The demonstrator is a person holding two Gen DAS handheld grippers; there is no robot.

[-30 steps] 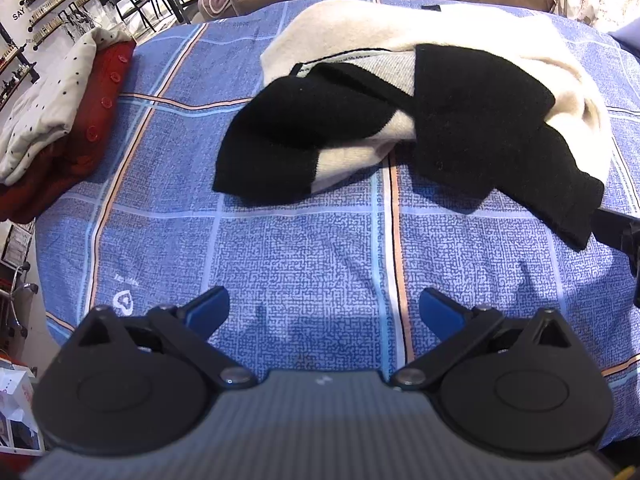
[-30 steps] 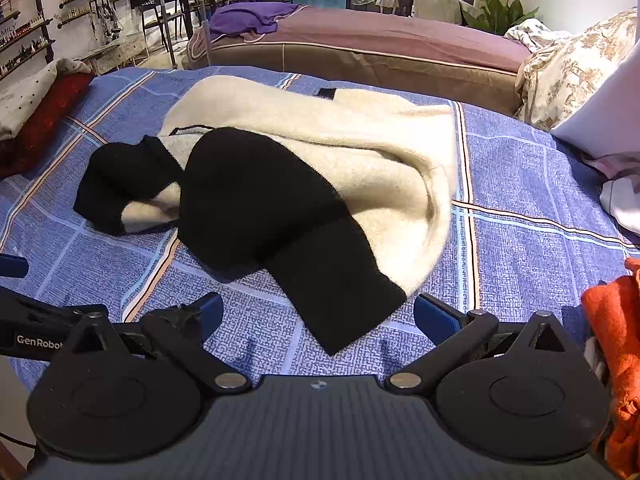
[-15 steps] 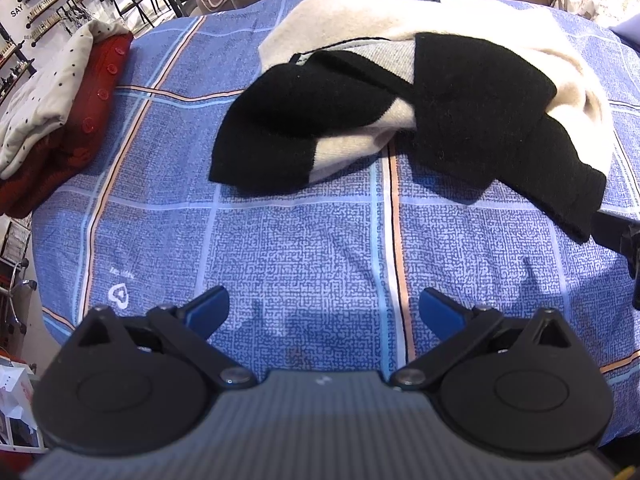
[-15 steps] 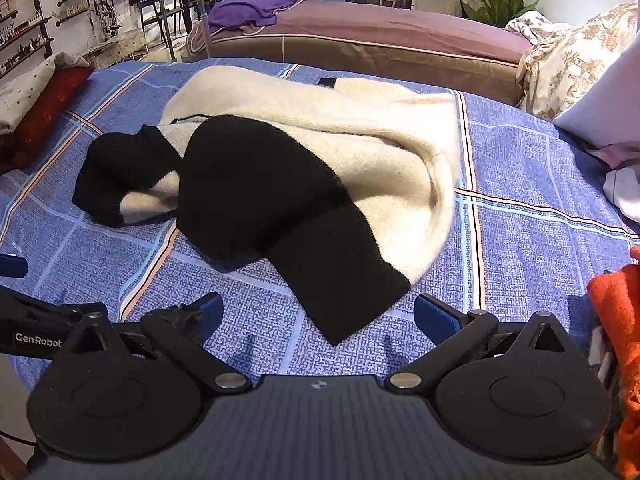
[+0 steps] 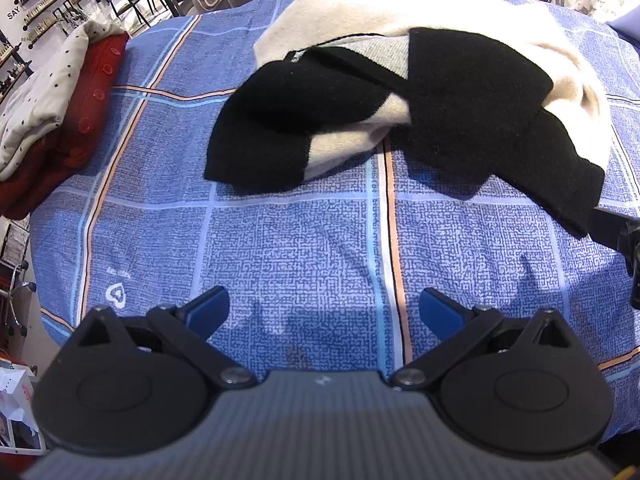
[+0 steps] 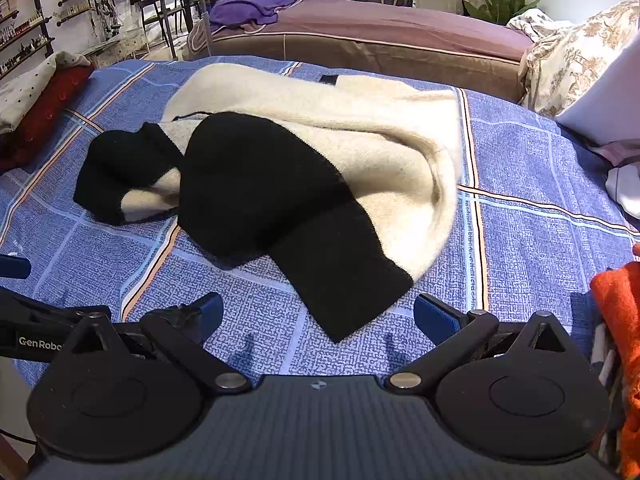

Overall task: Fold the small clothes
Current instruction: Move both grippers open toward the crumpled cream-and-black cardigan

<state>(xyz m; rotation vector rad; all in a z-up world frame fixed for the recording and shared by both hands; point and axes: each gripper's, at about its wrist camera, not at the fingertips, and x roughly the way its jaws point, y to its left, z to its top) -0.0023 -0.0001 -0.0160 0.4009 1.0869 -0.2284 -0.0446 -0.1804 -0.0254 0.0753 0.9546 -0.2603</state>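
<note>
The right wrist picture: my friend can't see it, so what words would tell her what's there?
A rumpled cream and black sweater lies on a blue checked bedspread. The open right hand-held gripper hovers just short of its black sleeve end. Orange cloth sits at the right edge, and folded red and dotted clothes lie far left.

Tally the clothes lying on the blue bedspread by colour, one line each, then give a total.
Cream and black: 1, the crumpled sweater in the middle
Red: 1, the buttoned garment at the left edge
White with black dots: 1, the garment on top of the red one
Orange: 1, the cloth at the right edge
Total: 4
</note>
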